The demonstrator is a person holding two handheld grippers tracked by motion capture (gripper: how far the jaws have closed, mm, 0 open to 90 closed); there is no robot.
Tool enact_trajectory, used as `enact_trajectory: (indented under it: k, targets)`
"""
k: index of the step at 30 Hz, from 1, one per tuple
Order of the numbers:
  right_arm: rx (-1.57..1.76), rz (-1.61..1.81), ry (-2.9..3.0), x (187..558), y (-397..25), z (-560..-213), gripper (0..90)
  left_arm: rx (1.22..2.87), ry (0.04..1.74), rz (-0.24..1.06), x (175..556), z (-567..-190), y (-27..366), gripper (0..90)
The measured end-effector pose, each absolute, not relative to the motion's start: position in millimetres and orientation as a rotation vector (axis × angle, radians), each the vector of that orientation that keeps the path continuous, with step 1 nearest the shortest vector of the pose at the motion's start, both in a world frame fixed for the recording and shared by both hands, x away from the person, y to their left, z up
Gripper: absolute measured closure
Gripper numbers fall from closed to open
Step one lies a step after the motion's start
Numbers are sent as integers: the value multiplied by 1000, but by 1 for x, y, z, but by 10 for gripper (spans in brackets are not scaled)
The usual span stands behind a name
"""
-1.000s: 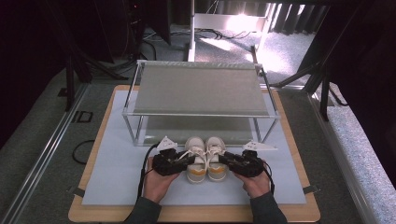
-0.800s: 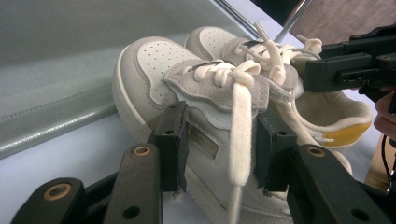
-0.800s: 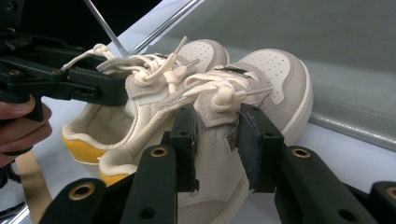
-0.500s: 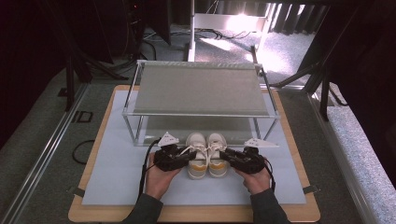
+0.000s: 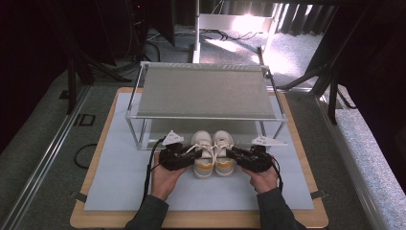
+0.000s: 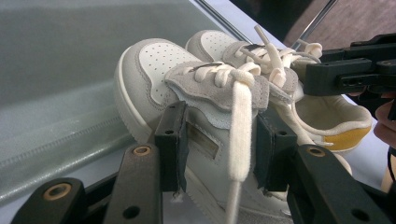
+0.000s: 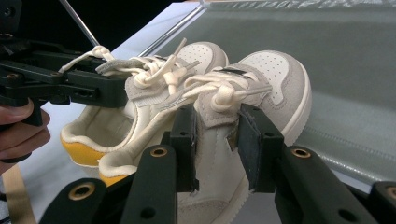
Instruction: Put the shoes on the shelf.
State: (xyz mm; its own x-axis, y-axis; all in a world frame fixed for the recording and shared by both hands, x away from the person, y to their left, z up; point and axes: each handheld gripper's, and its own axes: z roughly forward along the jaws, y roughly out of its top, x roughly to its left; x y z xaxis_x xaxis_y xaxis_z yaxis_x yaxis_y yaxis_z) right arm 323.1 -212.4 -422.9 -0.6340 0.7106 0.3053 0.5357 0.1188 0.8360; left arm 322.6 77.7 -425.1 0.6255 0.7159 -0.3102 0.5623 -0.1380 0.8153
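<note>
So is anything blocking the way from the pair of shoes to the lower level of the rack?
Nothing visible does. The white and grey sneakers with yellow heels, held by the left gripper and right gripper, sit at the open front of the metal-framed rack, toes pointing in.

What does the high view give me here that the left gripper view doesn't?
High view alone: the whole shelf rack, the board with its pale mat, both forearms, and the right shoe next to the left shoe at the rack's front. Left gripper view alone: the left tool with its jaws around the left shoe's side and a lace hanging between them. Both: the two shoes, toes toward the rack, and the right tool at the far shoe.
</note>
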Motion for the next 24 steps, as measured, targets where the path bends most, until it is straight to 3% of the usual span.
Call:
enact_trajectory:
  k: [24]
  targets:
    - [1282,1551,2164,345,-206,-426,686,1754,1050,240,343,-431,80,598]
